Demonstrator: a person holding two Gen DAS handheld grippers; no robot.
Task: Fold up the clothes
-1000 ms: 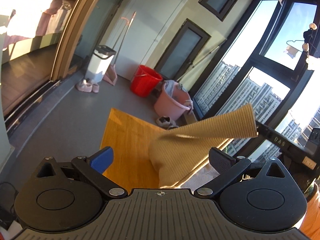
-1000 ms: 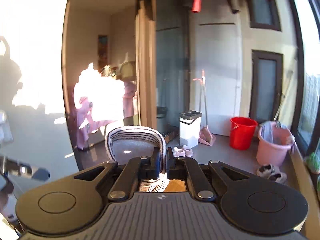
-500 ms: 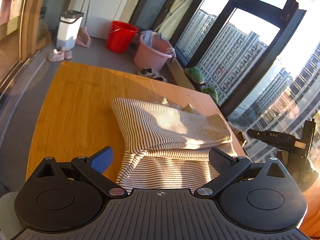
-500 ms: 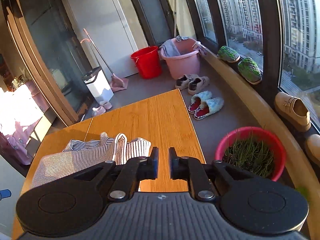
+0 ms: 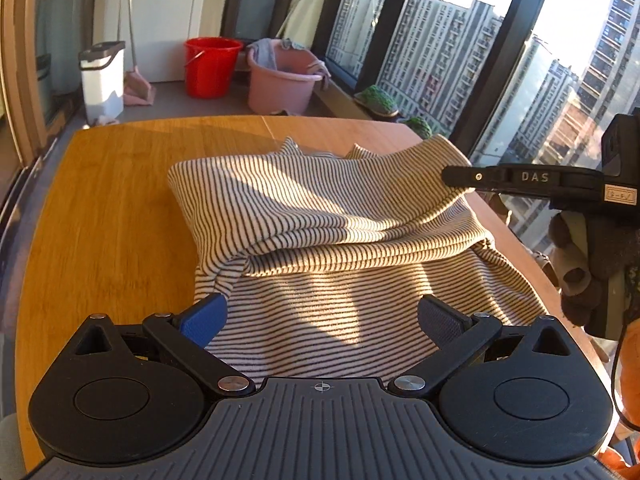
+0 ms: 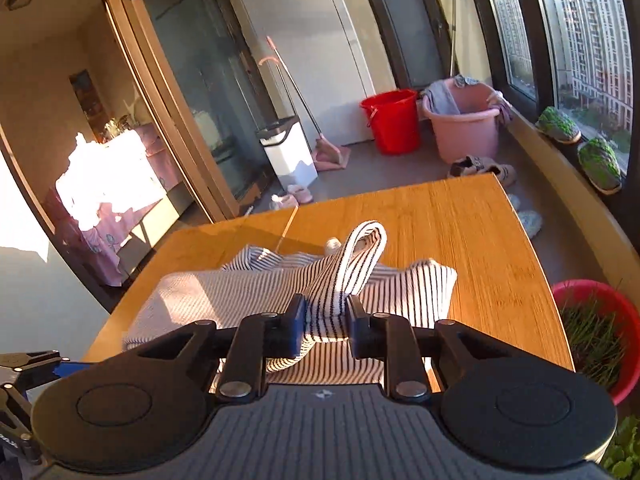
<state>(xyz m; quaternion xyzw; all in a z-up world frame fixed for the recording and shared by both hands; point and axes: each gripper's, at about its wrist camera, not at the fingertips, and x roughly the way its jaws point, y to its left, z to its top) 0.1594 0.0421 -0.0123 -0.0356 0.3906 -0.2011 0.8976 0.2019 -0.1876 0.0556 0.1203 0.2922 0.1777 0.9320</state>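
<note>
A black-and-white striped garment (image 5: 320,208) lies crumpled on the wooden table (image 5: 108,208), with one layer folded over the other. My left gripper (image 5: 320,308) hovers wide open over its near edge and holds nothing. My right gripper (image 6: 327,304) has a bunched fold of the striped garment (image 6: 224,296) pinched between its pads, and a loop of cloth stands up above them. In the left wrist view the right gripper (image 5: 456,176) reaches in from the right, and the cloth's far right corner rises toward it.
Beyond the table's far edge stand a red bucket (image 5: 210,66), a pink basin (image 5: 280,84) and a white bin (image 5: 102,80). A red pot of grass (image 6: 596,328) sits by the table's right side, below the window. Shoes (image 6: 480,168) lie on the floor.
The garment hung in the air a second ago and now lies on the table. Both grippers came down toward it. The right jaws let go, then took a fold of cloth again.
</note>
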